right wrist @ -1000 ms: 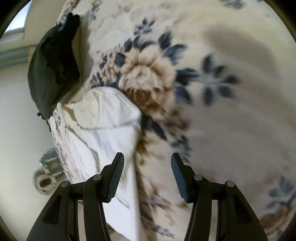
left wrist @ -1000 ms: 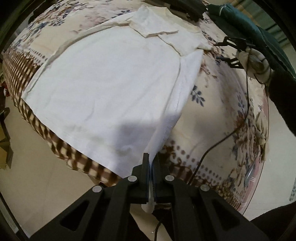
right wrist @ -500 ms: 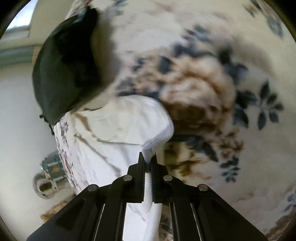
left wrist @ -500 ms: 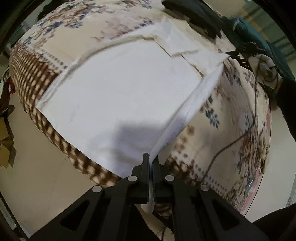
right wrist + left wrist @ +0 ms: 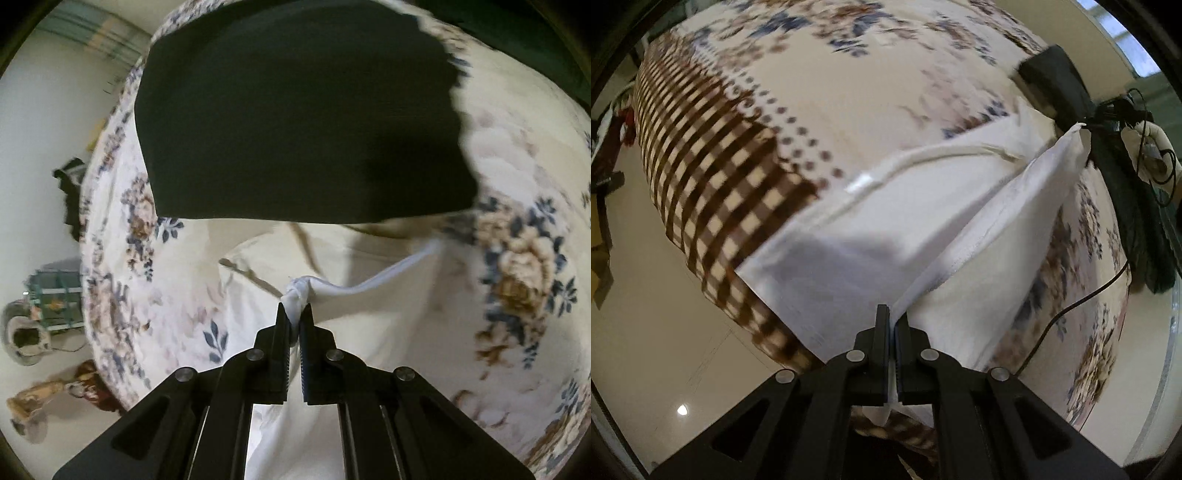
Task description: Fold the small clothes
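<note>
Pale floor tiles (image 5: 665, 354) surround a bed covered by a floral blanket (image 5: 849, 74) with a brown checked border along its near left edge. I see the white shirt (image 5: 886, 206) lying on the blanket, its near hem overhanging the bed's edge. My left gripper (image 5: 894, 325) has its jaws pressed together on the shirt's near hem corner, and a fold of white cloth rises from there toward the far right. My right gripper (image 5: 294, 317) pinches a bunched corner of the shirt (image 5: 369, 325) between nearly closed jaws, lifting it off the blanket (image 5: 517, 288). Just beyond that corner lies a dark garment (image 5: 295, 110), flat on the bed. A black cable (image 5: 1071, 306) trails over the blanket at right.
</note>
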### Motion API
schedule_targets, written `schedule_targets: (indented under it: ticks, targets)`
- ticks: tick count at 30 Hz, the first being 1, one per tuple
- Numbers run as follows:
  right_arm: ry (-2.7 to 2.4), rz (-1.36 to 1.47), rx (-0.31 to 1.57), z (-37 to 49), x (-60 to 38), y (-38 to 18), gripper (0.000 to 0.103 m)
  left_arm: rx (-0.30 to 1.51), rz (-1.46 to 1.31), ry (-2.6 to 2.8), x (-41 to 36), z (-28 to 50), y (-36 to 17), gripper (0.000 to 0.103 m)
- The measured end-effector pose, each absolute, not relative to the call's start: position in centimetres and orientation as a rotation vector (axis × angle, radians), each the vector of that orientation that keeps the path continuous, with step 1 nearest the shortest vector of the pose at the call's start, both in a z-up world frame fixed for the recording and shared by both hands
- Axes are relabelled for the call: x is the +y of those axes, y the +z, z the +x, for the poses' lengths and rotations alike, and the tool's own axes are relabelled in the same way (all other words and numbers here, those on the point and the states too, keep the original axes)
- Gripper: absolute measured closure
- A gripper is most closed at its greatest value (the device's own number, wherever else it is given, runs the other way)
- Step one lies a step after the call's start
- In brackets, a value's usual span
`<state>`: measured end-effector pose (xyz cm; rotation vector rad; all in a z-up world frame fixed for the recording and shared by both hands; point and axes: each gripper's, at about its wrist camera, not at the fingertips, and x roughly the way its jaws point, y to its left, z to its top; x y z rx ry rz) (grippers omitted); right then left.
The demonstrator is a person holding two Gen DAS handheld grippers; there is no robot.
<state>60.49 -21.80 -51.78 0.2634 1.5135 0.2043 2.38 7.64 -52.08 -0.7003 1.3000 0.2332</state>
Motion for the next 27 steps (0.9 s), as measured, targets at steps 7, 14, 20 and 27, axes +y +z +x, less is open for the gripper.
schedule_targets:
  ticks: [7,14,20,27]
  targets:
    - [0.125,0.087,1.546,62.0,-13.3,-56.7,0.099,1.329,-0.775,0.209,12.4,2.4,-55.2,0.103]
    - [0.051,-0.003,1.562,62.2,-9.0,-60.6,0.099,1.348,-0.811,0.207,15.6,2.8,-57.1,0.103]
    - [0.044,-0.006,1.614,61.9,-8.7,-62.3,0.096,1.381,-0.809,0.18,16.8,3.6,-58.7,0.103]
    - [0.26,0.096,1.68,50.8,-13.8,-56.9,0.054,1.417,-0.779,0.12,16.7,4.0,-59.0,0.103]
